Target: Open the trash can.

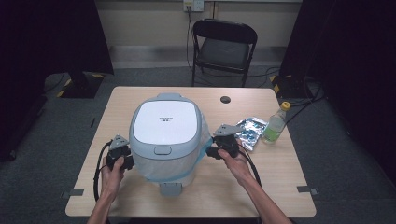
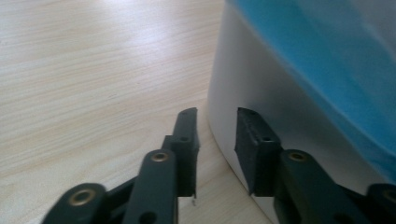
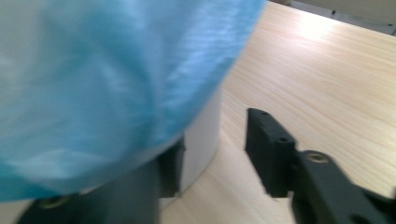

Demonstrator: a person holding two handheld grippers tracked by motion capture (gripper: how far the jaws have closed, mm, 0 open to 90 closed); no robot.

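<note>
On the wooden tabletop (image 1: 261, 186), the rice cooker (image 1: 166, 135) sits between both tools, left tool (image 2: 215, 135) open and empty beside its wall, right tool (image 3: 219, 149) open astride its rim.

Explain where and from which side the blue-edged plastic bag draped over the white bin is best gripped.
Probably the loose blue hem of the plastic bag on the bin's right side, approached level from the right by the right hand-held gripper: there the film hangs clear of the smooth rounded wall, so the jaws can pinch it.
</note>
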